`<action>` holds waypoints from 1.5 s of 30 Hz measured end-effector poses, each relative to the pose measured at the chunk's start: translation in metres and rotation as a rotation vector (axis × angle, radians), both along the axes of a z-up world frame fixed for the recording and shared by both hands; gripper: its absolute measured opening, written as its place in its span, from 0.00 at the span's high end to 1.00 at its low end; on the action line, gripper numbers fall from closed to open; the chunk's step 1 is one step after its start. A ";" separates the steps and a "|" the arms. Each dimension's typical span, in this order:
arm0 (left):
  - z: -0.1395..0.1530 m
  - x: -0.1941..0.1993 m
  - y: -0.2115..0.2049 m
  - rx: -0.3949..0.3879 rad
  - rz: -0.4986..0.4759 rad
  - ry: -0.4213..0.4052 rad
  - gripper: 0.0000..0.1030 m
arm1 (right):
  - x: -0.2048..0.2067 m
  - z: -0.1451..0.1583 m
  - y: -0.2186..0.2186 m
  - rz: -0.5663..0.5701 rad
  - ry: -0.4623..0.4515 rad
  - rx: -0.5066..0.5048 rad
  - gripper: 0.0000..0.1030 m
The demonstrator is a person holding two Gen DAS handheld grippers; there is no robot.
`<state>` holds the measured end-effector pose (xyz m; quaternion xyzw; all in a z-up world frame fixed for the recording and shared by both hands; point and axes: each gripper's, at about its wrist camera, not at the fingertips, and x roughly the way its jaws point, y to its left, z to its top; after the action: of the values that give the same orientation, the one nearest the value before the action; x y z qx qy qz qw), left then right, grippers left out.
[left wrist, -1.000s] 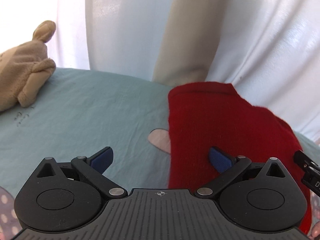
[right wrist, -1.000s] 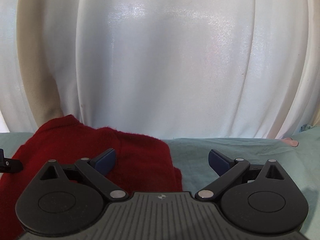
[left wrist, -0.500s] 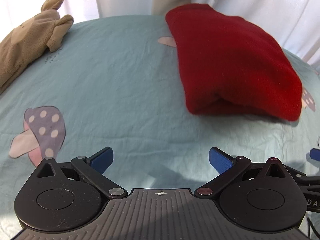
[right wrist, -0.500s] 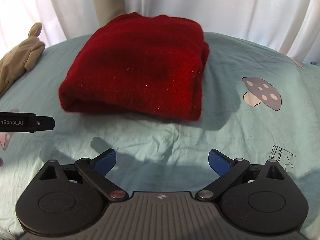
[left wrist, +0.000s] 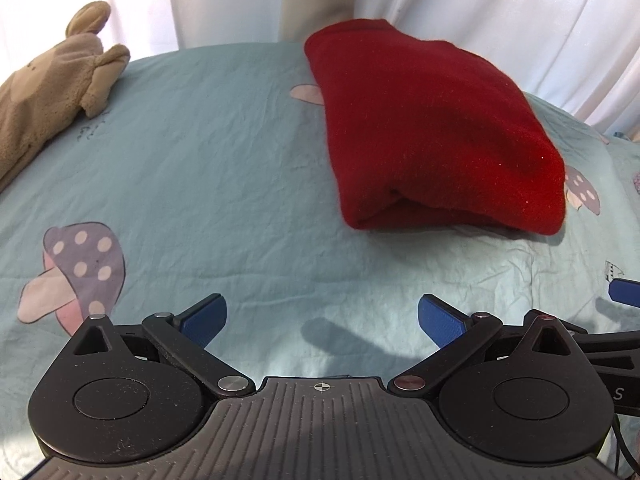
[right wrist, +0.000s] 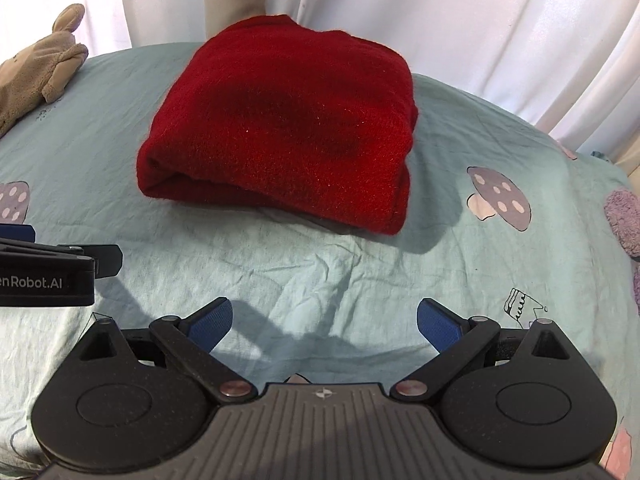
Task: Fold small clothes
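Observation:
A red knitted garment (left wrist: 432, 128) lies folded in a thick rectangle on the light blue sheet (left wrist: 224, 168); it also shows in the right wrist view (right wrist: 288, 128). My left gripper (left wrist: 322, 318) is open and empty, over bare sheet in front of and left of the garment. My right gripper (right wrist: 324, 320) is open and empty, in front of the garment. Each gripper shows at the edge of the other's view, the right one (left wrist: 624, 294) and the left one (right wrist: 48, 268).
A tan plush garment (left wrist: 52, 92) lies at the far left, also in the right wrist view (right wrist: 36, 68). White curtains (right wrist: 440, 12) hang behind the bed. A purple fuzzy item (right wrist: 624, 216) lies at the right edge. Mushroom prints mark the sheet.
Both grippers have pulled back from the red garment and tilted down. A second ago they were right at it; now it lies folded and alone ahead of them.

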<state>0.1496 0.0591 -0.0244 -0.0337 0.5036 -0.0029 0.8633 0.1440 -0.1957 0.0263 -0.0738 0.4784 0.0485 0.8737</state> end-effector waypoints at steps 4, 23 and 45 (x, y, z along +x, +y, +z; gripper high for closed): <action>-0.001 0.001 0.000 -0.016 -0.005 0.007 0.00 | 0.001 0.001 -0.004 -0.034 0.005 0.013 0.04; 0.006 -0.004 -0.002 -0.076 -0.062 0.014 0.00 | -0.007 0.009 -0.009 -0.065 -0.005 0.023 0.04; 0.003 -0.007 -0.014 -0.055 -0.071 0.041 0.00 | -0.013 0.018 -0.018 -0.069 -0.038 0.037 0.04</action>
<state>0.1426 0.0451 -0.0219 -0.0397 0.5217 -0.0467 0.8509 0.1308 -0.2139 0.0447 -0.0419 0.4628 0.0258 0.8851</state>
